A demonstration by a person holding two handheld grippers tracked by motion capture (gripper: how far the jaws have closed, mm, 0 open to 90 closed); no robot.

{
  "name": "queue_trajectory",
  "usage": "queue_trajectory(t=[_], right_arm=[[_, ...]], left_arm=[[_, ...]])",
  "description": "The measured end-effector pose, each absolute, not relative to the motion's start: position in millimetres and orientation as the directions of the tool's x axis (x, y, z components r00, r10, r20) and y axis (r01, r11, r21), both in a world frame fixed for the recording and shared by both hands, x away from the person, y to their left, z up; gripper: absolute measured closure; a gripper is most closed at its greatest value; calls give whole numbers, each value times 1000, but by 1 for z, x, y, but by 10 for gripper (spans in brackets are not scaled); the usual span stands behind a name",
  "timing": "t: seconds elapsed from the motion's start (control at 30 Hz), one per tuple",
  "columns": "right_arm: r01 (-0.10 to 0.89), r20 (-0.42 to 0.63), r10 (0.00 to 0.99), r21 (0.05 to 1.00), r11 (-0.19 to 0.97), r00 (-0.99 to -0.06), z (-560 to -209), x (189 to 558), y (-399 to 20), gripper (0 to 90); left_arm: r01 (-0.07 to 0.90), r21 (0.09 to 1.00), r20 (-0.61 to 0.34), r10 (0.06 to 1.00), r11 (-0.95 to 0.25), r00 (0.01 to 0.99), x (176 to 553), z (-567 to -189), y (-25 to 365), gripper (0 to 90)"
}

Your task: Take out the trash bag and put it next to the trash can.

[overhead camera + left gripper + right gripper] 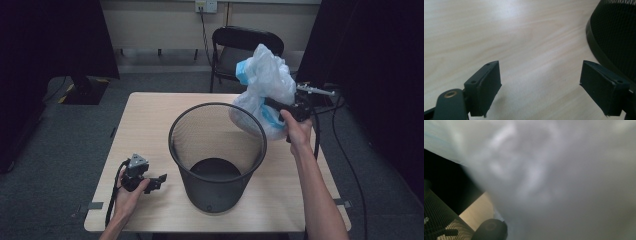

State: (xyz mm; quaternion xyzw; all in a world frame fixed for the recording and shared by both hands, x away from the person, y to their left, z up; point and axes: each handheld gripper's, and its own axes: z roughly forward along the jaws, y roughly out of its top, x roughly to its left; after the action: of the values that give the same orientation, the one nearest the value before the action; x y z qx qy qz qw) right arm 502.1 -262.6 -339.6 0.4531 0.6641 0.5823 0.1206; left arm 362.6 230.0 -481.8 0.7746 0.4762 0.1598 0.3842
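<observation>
White plastic bag (266, 82) is being held up by right tongs (280, 106) at 2 o'clock of mesh bin (218, 155), above its rim; grip width can't be told. Left tongs (159, 181) are being rested wide open on desk (150, 120) at bin's 9 o'clock, nothing gripped.

Bin (217, 155) stands mid-table (150, 120), blocking the centre; its open mouth is unobstructed from above. Bag (265, 85) overhangs the rim at 2 o'clock. Bare tabletop lies from 8 to 12 o'clock. Left gripper (159, 181), jaws apart, occupies 8 o'clock, just beside the bin wall.
</observation>
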Motion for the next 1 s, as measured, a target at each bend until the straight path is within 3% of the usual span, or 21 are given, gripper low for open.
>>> queue_trajectory(t=[0.33,0.53,1.0], right_arm=[[508,376,777,857,-84,-506,-382,493,-279,873],[518,366,793,852,-75,-487,-399,492,-283,873],[586,337,821,810,-4,-461,-449,499,-260,845]], left_arm=[[632,726,-91,873,-271,479,366,-497,226,159],[617,727,-24,887,-301,461,367,-500,222,157],[606,730,-3,885,-316,466,368,-501,221,125]])
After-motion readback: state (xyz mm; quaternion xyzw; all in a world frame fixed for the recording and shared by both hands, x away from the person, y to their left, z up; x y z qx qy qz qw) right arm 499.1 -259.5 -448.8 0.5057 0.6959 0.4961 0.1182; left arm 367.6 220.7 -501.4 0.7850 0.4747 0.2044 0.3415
